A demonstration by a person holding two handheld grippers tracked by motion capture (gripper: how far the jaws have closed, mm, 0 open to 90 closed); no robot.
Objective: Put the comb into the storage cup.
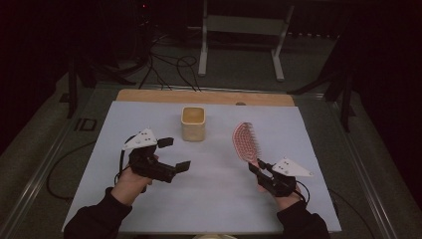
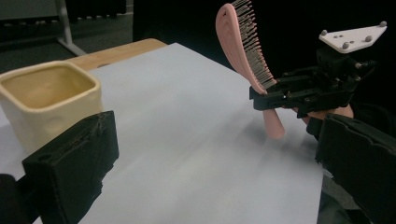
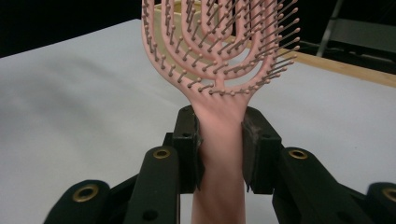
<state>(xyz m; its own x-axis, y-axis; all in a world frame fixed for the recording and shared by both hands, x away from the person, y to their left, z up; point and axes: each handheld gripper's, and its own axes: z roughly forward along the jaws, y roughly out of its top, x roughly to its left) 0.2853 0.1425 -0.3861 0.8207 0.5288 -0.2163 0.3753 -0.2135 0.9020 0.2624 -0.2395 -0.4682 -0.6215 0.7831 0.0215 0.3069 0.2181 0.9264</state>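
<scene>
The right gripper (image 1: pixel 259 168) pinches the brush (image 1: pixel 245 141) by its handle, head toward 11 o'clock. The left gripper (image 1: pixel 174 154), spread wide and touching nothing, sits at 8 o'clock from the cup (image 1: pixel 193 123).

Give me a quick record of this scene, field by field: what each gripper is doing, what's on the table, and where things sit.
right gripper: shut on the pink hairbrush at its handle, brush lifted off the table, head pointing away from the person
left gripper: open, holding nothing
cream cup: upright, looks empty, at the middle of the far side
surface: white sheet over a wooden table
</scene>
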